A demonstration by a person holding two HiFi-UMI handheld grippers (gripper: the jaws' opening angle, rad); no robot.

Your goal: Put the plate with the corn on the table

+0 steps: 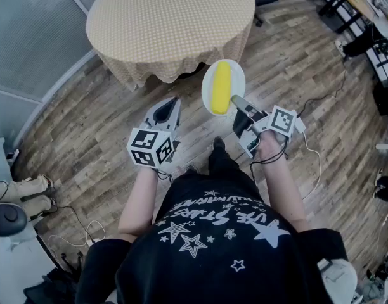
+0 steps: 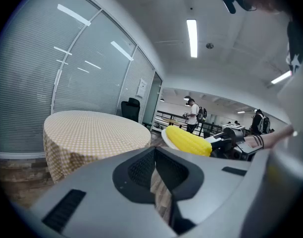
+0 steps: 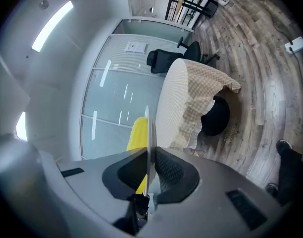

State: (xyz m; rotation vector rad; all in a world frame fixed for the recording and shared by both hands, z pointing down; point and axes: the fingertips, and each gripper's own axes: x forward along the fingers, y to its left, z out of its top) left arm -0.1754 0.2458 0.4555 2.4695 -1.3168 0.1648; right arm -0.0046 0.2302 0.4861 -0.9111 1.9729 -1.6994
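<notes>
Right claw (image 1: 234, 100) clenched on the near-right rim of the plate (image 1: 208, 81) bearing the corn (image 1: 220, 87), short of the worktop (image 1: 168, 11); left claw (image 1: 170, 104) closed, empty.

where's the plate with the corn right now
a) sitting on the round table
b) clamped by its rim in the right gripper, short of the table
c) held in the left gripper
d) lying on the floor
b: the right gripper has its jaws shut on the rim of the plate, with the corn lying on it, above the wood floor and short of the table.
</notes>
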